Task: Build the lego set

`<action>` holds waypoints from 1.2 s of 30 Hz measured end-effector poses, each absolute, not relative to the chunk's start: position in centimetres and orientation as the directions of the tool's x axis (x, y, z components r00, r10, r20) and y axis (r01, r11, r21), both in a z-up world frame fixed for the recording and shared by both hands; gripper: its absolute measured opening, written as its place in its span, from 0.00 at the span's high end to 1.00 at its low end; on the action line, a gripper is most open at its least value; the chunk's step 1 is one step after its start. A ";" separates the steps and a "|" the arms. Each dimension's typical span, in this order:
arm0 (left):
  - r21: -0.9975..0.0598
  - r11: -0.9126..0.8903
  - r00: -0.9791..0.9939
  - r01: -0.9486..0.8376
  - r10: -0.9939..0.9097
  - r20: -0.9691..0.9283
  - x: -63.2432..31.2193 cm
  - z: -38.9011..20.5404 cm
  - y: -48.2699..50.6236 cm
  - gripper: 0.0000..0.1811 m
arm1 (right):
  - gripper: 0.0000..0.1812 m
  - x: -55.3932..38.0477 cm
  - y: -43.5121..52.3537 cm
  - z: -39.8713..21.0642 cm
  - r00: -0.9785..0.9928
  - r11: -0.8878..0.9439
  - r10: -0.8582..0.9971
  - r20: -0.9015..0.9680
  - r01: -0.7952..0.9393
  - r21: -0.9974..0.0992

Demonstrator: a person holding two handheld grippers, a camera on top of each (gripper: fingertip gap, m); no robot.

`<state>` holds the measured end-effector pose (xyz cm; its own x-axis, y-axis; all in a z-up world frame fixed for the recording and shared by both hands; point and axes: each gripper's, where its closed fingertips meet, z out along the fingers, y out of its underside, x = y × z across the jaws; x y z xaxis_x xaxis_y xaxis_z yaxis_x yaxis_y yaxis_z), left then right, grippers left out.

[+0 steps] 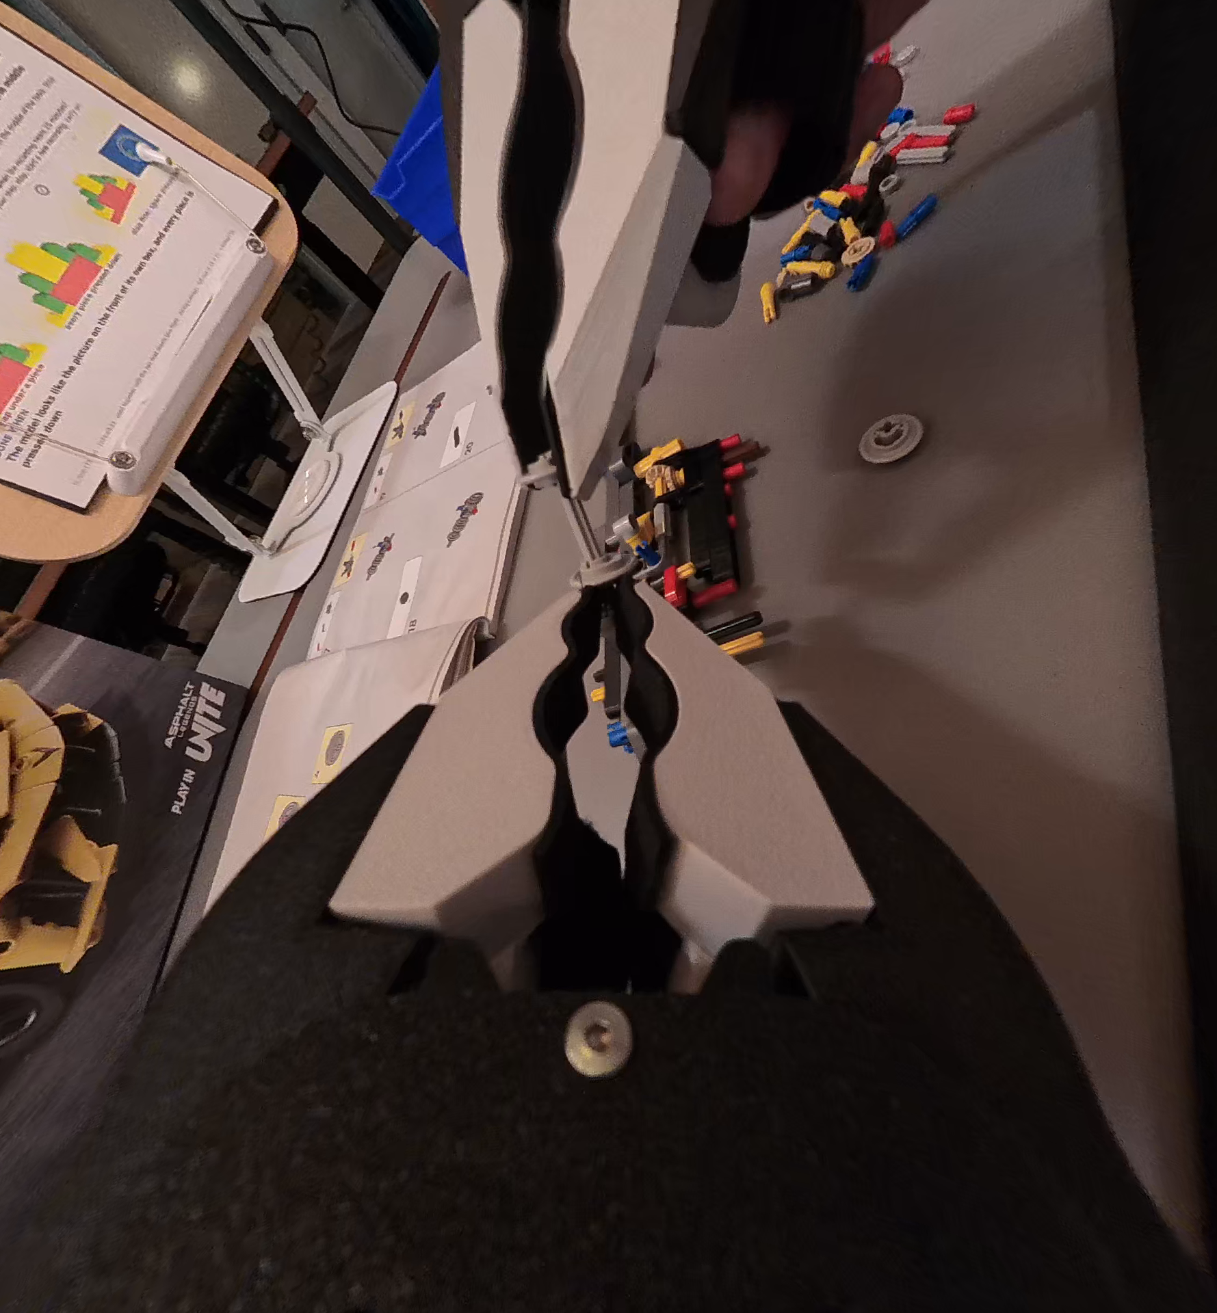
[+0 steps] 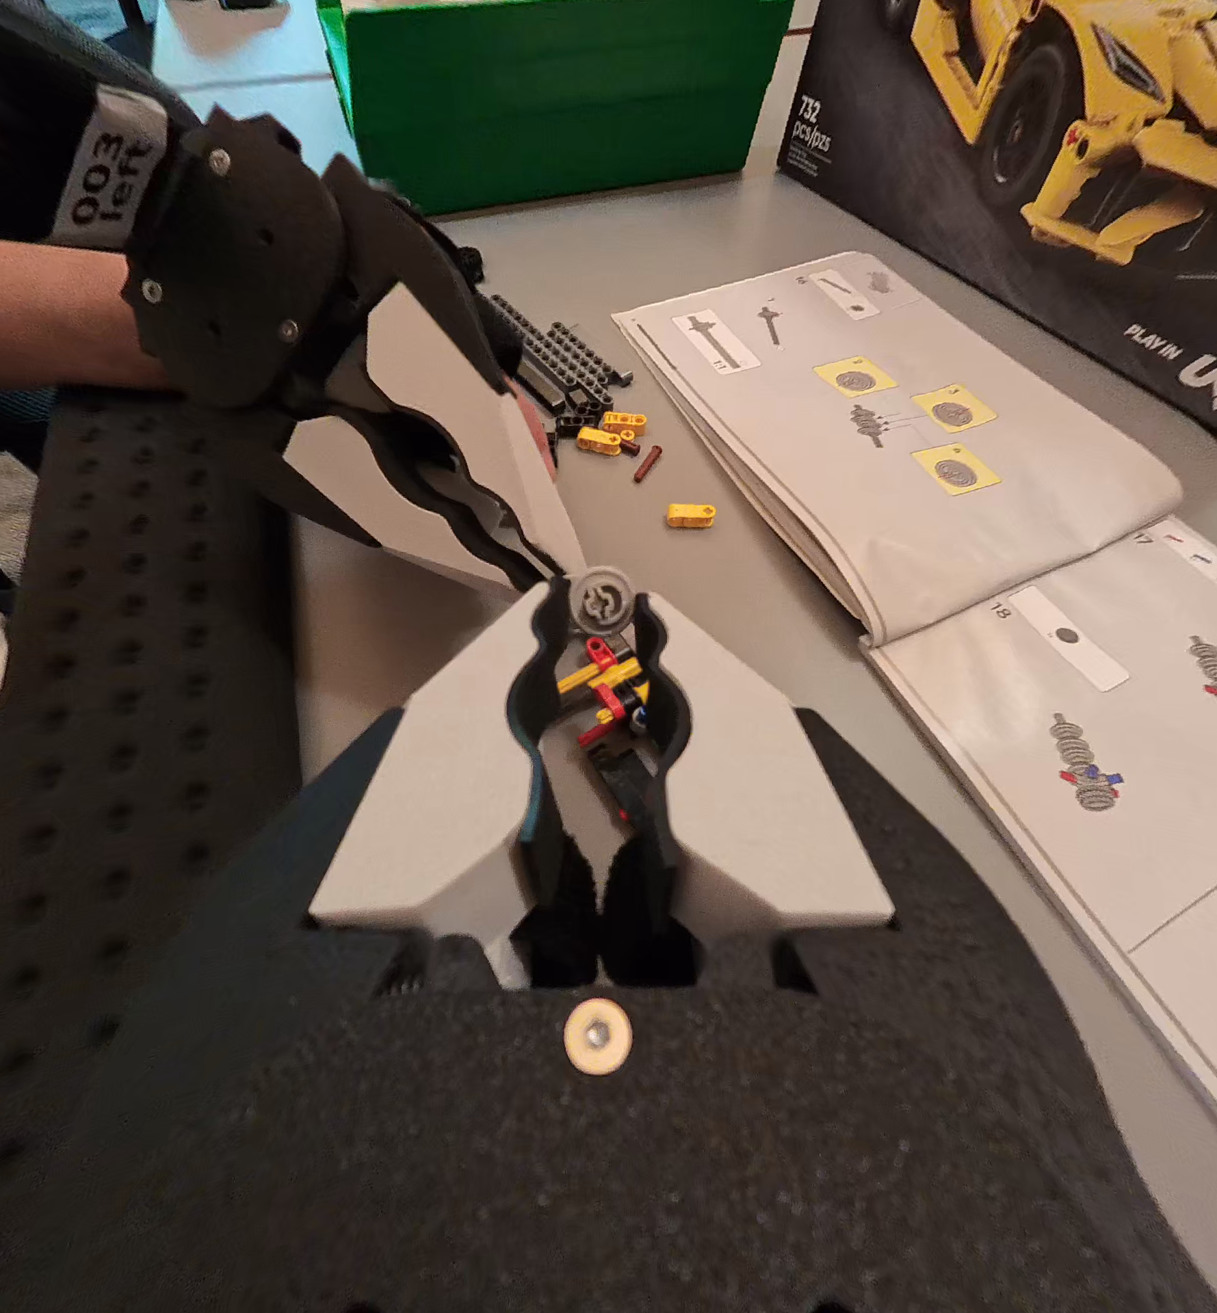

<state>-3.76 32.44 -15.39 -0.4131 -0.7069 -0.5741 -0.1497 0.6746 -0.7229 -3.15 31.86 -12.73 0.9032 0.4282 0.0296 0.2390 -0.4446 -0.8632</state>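
A thin grey axle (image 1: 584,526) runs between the two grippers, with a grey round disc (image 1: 602,568) on one end. My right gripper (image 2: 602,593) is shut on the axle, and its view shows the disc (image 2: 602,600) face on at its tips. It enters the left wrist view from above (image 1: 541,469). My left gripper (image 1: 602,590) is shut with its tips on the disc's rim, and reaches in from the left in the right wrist view (image 2: 555,568). The part-built black, red and yellow assembly (image 1: 690,519) lies on the grey table below (image 2: 609,689).
An open instruction booklet (image 2: 911,440) and the dark box with a yellow car (image 2: 1088,142) lie to the right. A green bin (image 2: 555,92) stands behind. Black beams (image 2: 563,355), yellow connectors (image 2: 690,515), a loose pile (image 1: 854,213) and a second disc (image 1: 891,438) lie around. The tips of both grippers are at nearly the same place.
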 end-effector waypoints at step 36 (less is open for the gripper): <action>-0.542 0.833 -0.383 -0.110 -0.539 -0.751 -4.0 -16.1 32.3 0.99 | 0.94 -3.2 30.2 -14.1 0.862 -0.451 0.505 -0.055 0.209 -0.868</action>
<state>-3.98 32.31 -16.15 -0.3827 -0.5385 -0.7507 -0.1099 0.8333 -0.5418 -3.22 30.17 -14.09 0.8616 0.5045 -0.0551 0.2088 -0.4514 -0.8676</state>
